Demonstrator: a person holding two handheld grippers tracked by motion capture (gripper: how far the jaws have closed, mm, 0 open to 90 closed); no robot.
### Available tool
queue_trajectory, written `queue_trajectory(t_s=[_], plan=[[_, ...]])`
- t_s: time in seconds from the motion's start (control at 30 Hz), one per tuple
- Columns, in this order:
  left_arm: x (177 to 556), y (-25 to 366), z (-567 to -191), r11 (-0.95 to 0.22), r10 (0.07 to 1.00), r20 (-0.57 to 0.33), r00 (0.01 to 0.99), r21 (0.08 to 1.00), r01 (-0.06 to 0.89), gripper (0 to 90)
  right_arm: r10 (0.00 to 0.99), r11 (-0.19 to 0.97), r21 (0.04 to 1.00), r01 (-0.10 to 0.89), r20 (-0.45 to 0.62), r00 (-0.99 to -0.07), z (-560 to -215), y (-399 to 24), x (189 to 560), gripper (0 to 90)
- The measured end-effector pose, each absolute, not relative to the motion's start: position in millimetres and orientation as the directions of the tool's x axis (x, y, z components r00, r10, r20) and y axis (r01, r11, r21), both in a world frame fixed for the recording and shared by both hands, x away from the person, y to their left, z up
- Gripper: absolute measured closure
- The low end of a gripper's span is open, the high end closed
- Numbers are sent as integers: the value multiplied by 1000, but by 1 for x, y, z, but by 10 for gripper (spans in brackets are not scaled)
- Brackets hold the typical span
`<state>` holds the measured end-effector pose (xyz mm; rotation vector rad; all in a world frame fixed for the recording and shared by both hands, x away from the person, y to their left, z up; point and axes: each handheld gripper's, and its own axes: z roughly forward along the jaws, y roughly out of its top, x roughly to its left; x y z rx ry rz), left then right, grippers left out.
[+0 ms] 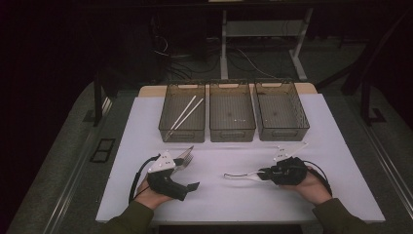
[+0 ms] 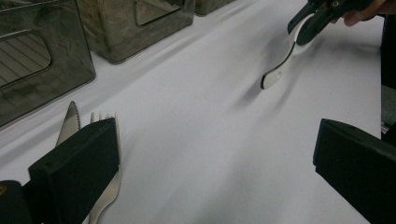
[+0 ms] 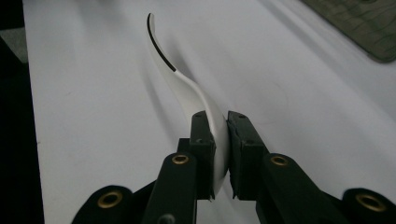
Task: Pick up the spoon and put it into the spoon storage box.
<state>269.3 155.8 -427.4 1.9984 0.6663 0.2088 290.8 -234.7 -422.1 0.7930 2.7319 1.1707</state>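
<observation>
Three mesh bins (image 1: 232, 117) stand beyond the tongs, two white chopsticks (image 1: 186, 112) in one, with one spoon (image 3: 187, 88) between the right jaws and one fork (image 2: 108, 186) and one knife (image 2: 69, 123) beside the left's.

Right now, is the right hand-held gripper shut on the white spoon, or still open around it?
Shut on it. The right hand-held gripper has both pads pressed against the white spoon, whose handle sticks out ahead of the jaws.

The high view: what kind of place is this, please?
Probably a lab or workshop set up for recording, not a kitchen: a white table with three bins in a row, cables on the floor behind, and desk legs in a dark room.
</observation>
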Motion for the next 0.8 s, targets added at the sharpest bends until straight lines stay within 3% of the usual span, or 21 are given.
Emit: queue_trajectory(t_s=[0.8], plan=[[270, 155, -428, -364, 522, -133, 843, 859, 361, 0, 551, 441, 784, 438, 149, -821, -389, -243, 326, 810]])
